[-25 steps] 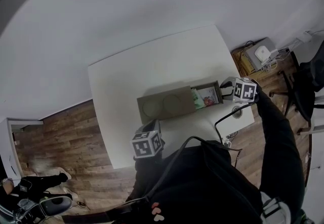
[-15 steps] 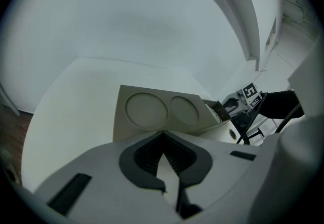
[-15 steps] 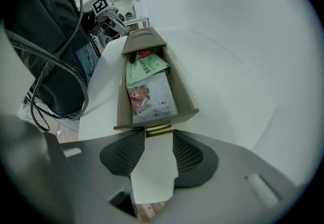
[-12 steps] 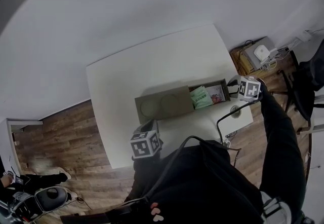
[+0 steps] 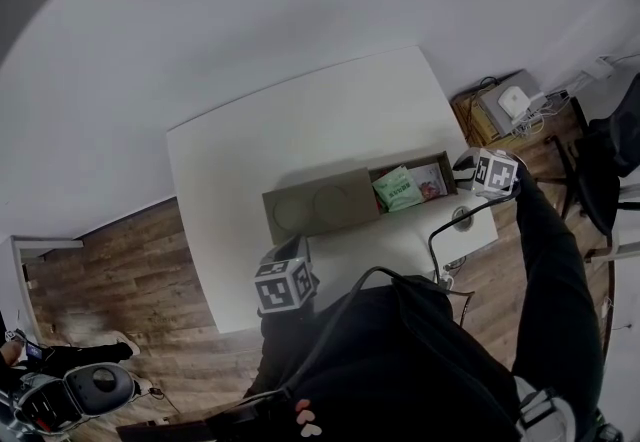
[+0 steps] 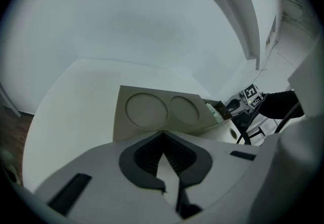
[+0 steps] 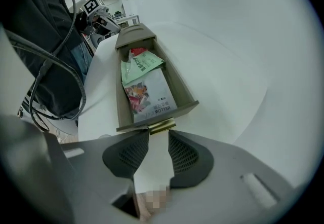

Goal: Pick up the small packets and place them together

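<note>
At the drawer's [image 7: 180, 87] front, the right gripper [image 7: 159, 135] is closing its half-open jaws just behind the brass handle [image 7: 162, 126], not yet pinching it. Packets [image 7: 146, 81] are lying inside the drawer. Left gripper [image 6: 163, 138] is hovering before the drawer's box [image 6: 157, 111], jaws together, empty. Opening seems done; next, reaching in calls for a shallow pinch on the top packet
</note>
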